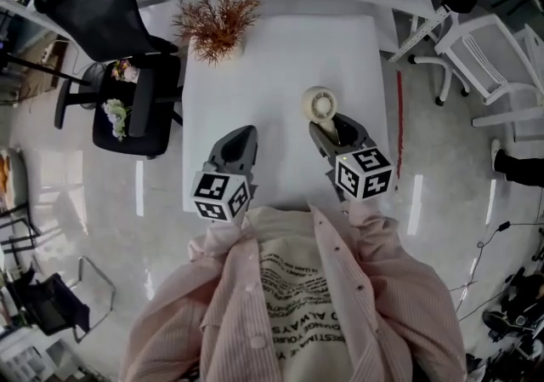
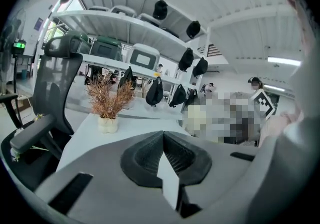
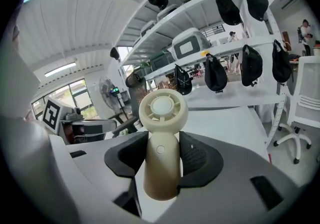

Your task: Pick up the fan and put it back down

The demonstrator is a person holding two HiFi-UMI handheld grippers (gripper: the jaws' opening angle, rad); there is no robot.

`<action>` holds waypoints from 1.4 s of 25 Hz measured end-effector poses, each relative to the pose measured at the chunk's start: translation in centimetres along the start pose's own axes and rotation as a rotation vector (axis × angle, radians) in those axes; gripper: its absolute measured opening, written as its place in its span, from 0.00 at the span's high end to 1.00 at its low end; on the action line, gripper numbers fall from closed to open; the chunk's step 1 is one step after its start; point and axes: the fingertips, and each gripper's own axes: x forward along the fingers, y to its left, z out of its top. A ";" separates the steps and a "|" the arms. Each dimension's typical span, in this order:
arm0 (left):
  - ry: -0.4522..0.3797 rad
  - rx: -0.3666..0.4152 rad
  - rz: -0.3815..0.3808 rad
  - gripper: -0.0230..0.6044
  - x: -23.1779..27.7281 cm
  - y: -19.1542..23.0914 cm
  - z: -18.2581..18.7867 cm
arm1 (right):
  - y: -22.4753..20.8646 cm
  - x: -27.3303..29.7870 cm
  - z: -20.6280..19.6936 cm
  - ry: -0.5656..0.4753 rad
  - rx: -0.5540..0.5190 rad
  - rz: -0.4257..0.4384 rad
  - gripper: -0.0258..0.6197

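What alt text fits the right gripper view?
A cream handheld fan stands upright, its handle clamped between the dark jaws of the right gripper. Behind it are a white table, shelves hung with black caps, and a white chair.

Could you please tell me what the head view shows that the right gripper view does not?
Only the head view: the person's shirt and the cube on the right gripper. Only the right gripper view: the handle of the fan clamped between the jaws, plus shelves. Both: the fan's head, the table, a white chair.
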 end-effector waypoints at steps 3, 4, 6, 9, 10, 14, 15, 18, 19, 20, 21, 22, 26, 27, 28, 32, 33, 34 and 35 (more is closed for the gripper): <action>-0.037 0.006 0.014 0.96 -0.7 0.2 1.3 | 0.6 -1.1 1.6 -0.070 0.002 0.014 0.67; -0.051 0.009 0.016 0.96 -0.9 0.2 1.8 | 0.8 -1.4 2.1 -0.089 -0.002 0.018 0.67; -0.074 0.032 0.022 0.96 -1.3 0.3 2.7 | 1.2 -2.1 3.0 -0.127 -0.011 0.024 0.67; -0.095 0.087 0.034 0.96 -1.7 0.3 3.9 | 1.7 -3.1 4.4 -0.181 -0.025 0.028 0.67; -0.105 0.099 0.037 0.96 -1.9 0.3 4.3 | 1.8 -3.4 4.9 -0.199 -0.029 0.028 0.67; -0.152 0.125 0.057 0.96 -2.7 0.4 5.9 | 2.0 -4.5 6.9 -0.275 -0.028 0.028 0.67; -0.162 0.132 0.065 0.96 -2.9 0.5 6.3 | 2.1 -4.7 7.4 -0.293 -0.027 0.025 0.67; -0.198 0.138 0.078 0.96 -3.4 0.7 7.6 | 2.4 -5.3 8.8 -0.348 -0.030 0.020 0.67; -0.211 0.138 0.080 0.96 -3.7 0.7 8.0 | 2.5 -5.5 9.3 -0.365 -0.033 0.019 0.67; -0.223 0.138 0.082 0.96 -3.9 0.7 8.5 | 2.7 -5.7 9.7 -0.380 -0.036 0.017 0.67; -0.235 0.139 0.085 0.96 -4.2 0.7 8.8 | 2.8 -6.0 10.1 -0.394 -0.039 0.015 0.67; -0.245 0.141 0.087 0.96 -4.5 0.7 9.2 | 2.9 -6.2 10.4 -0.406 -0.042 0.014 0.67; -0.274 0.158 0.098 0.96 -5.4 0.7 10.1 | 3.1 -7.2 11.5 -0.446 -0.047 0.006 0.67; -0.280 0.161 0.101 0.96 -5.6 0.7 10.3 | 3.1 -7.4 11.6 -0.454 -0.048 0.005 0.67; -0.285 0.163 0.105 0.96 -5.8 0.8 10.4 | 3.1 -7.6 11.8 -0.459 -0.048 0.004 0.67; -0.304 0.165 0.117 0.96 -6.3 1.0 10.9 | 3.2 -8.2 12.2 -0.471 -0.045 -0.004 0.67; -0.306 0.167 0.117 0.96 -6.4 1.0 11.0 | 3.2 -8.3 12.2 -0.474 -0.045 -0.007 0.67; -0.308 0.169 0.118 0.96 -6.5 1.0 11.1 | 3.2 -8.3 12.3 -0.477 -0.045 -0.007 0.67; -0.309 0.170 0.118 0.96 -6.5 1.1 11.1 | 3.2 -8.3 12.3 -0.480 -0.043 -0.007 0.67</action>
